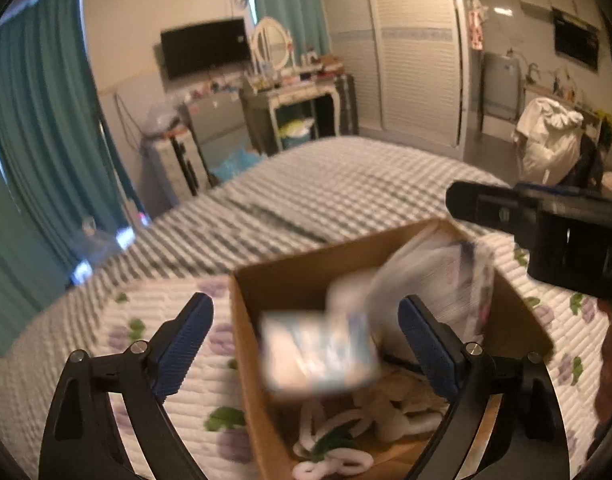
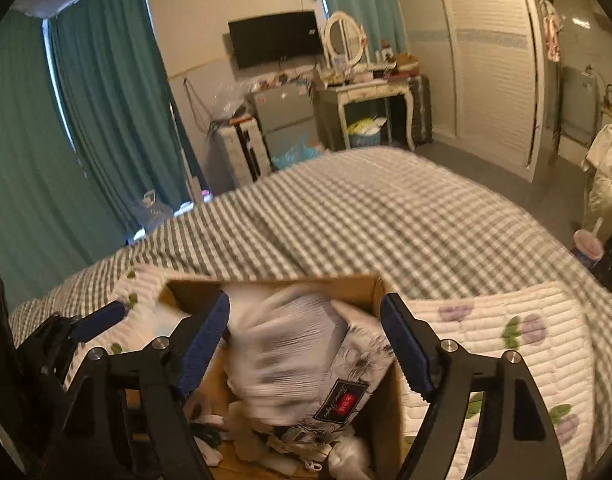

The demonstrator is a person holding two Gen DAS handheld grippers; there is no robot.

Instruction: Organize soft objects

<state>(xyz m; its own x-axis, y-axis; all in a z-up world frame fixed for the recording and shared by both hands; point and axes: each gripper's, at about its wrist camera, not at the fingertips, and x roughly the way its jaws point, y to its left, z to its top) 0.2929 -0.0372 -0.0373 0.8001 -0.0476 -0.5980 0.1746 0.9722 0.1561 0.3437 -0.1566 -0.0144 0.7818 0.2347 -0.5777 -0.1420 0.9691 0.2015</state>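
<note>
A brown cardboard box [image 1: 281, 280] sits on a white quilted mat with purple flowers on the bed. It shows in the right wrist view too [image 2: 366, 284]. Inside lie pale soft toys [image 1: 370, 416]. A blurred blue-and-white packet [image 1: 322, 352] is in the air between the jaws of my open left gripper [image 1: 306, 348]. A blurred white floral-print bag [image 2: 301, 356] with a dark label sits in the box between the jaws of my open right gripper [image 2: 306, 344]; neither touches it. The right gripper body [image 1: 546, 232] hangs over the box's right side.
The bed has a grey-and-white checked cover [image 2: 366, 216]. The flowered mat [image 2: 506, 340] spreads around the box. Teal curtains [image 2: 105, 120], a dressing table [image 2: 366, 92], a wall television [image 2: 273, 38] and a white wardrobe [image 2: 486, 60] stand beyond the bed.
</note>
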